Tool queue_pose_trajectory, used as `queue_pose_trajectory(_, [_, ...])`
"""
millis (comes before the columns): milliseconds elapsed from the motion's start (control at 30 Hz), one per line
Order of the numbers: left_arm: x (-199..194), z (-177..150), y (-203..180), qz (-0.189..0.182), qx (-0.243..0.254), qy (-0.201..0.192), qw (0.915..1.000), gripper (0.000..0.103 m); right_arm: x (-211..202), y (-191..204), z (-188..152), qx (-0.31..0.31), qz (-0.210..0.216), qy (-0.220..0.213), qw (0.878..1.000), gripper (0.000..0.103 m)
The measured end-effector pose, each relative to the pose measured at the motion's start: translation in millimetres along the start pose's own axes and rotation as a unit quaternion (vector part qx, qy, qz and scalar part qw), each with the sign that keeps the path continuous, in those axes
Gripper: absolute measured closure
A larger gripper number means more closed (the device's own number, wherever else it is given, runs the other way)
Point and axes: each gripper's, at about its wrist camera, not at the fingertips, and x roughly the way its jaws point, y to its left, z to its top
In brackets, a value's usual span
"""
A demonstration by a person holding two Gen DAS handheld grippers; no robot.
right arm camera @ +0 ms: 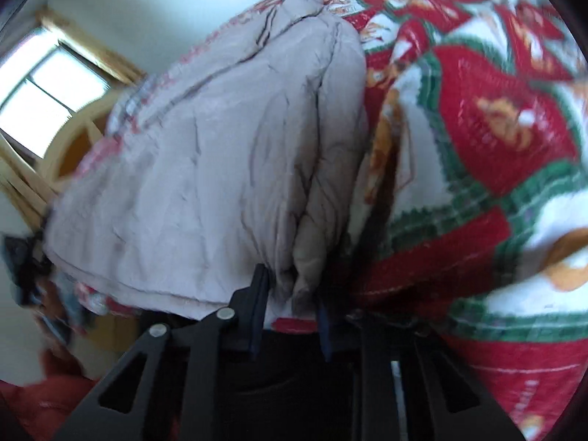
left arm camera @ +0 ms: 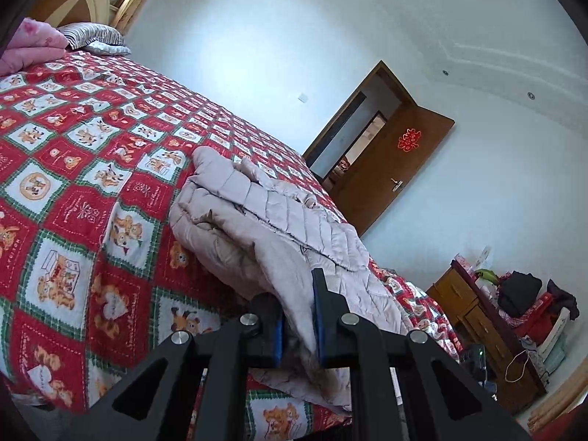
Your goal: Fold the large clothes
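Note:
A beige quilted jacket lies bunched on the bed near its edge. My left gripper is shut on a fold of the jacket's near edge, cloth squeezed between the blue pads. In the right wrist view the jacket fills the middle, blurred by motion. My right gripper is shut on a thick bundle of the jacket's layers at its near end, beside the bedspread.
The bed has a red, white and green bear-print bedspread, also in the right wrist view. Pink bedding and a striped pillow lie at the head. An open brown door and a cluttered wooden dresser stand beyond the bed.

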Motion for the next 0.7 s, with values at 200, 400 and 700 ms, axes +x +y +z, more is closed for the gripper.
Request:
queue_pose_trajectory(200, [-1.6,-5.0,-3.2,0.011,0.011,0.007,0.9999,0.091,-5.7,9.6,-0.2,-0.019,0.006,-0.006,1.0,0.089])
queue_pose_trajectory(400, [-16.1,-8.0,-16.1,-0.005,0.031,0.008,0.9995,0.091,-63.5,33.4,5.2,-0.038,0.079,-0.062,0.994,0.09])
queue_pose_trajectory(700, [-61.2,27.0,-56.3,-0.043,0.053,-0.047,0.9966,0.09,-145.1,63.1,25.0,-0.033,0.206,-0.16,0.965,0.09])
